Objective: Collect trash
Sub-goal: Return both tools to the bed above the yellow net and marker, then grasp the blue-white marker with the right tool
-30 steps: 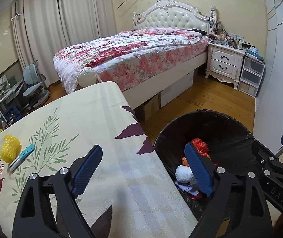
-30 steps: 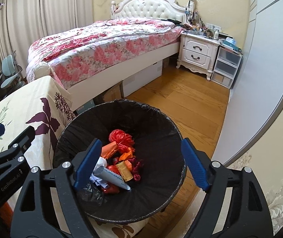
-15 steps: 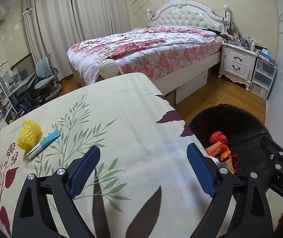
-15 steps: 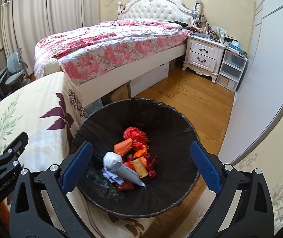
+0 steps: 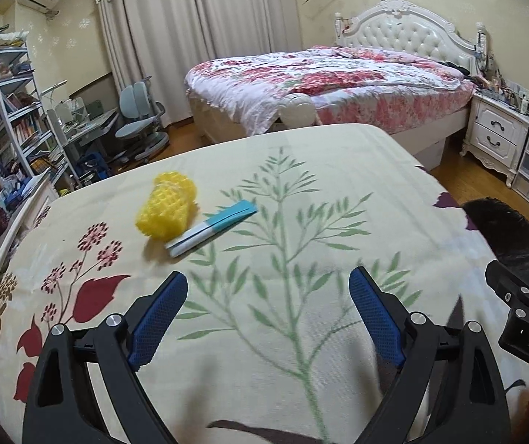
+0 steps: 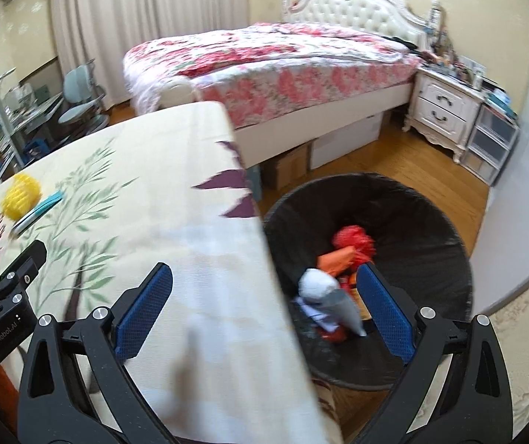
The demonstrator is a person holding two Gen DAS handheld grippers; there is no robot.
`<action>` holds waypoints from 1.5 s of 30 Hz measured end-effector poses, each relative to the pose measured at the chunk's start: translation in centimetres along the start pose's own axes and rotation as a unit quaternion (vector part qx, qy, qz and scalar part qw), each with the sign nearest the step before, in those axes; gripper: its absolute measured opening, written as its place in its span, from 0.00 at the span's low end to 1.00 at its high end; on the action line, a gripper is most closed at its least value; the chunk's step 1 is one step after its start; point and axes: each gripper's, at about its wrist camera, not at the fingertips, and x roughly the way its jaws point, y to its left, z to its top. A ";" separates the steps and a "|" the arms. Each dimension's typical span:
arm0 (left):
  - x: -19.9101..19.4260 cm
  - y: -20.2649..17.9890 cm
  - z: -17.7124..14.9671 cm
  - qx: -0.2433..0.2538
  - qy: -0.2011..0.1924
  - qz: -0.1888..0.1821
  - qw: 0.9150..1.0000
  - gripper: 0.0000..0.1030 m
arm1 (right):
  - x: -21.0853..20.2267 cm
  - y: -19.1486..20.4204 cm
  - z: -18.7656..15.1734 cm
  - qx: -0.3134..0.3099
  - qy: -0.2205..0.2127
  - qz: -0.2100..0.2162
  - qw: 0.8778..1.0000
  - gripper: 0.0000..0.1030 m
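Two pieces of trash lie on the floral cream tablecloth [image 5: 301, 192]: a yellow foam-mesh fruit sleeve [image 5: 166, 209] and, touching its near side, a flat teal-and-white paper wrapper [image 5: 212, 227]. Both sit ahead of the left gripper [image 5: 268, 318] and off to the left of its fingers, well apart from the tips. Its blue-padded fingers stand wide apart with nothing between them. The right gripper [image 6: 260, 318] is likewise spread and empty, straddling the table edge, with the black-lined round waste bin [image 6: 431, 222] ahead of its right finger.

I judge the step in hand to be the reach for the next item; the left gripper needs to swing left and forward, then close around the sleeve or the wrapper.

Only the right view looks into the bin, where red, orange and white scraps [image 6: 338, 273] already lie. The left view shows just the bin's rim, but gives the clearer look at the two items.
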 end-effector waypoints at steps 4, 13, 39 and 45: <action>0.5 4.1 -0.6 -0.019 0.012 0.035 0.999 0.86 | 0.5 4.0 0.3 -0.030 0.008 0.030 0.999 0.94; 2.1 12.5 -1.9 -0.064 0.041 0.098 0.992 0.86 | 2.0 12.9 1.8 -0.080 0.024 0.081 0.993 0.94; 4.3 20.0 -3.3 -0.114 0.087 0.102 0.984 0.86 | 7.6 23.0 4.4 -0.120 0.067 0.036 0.990 0.94; 4.5 20.1 -3.3 -0.114 0.088 0.101 0.984 0.86 | 6.6 21.4 3.5 -0.115 0.069 0.040 0.990 0.94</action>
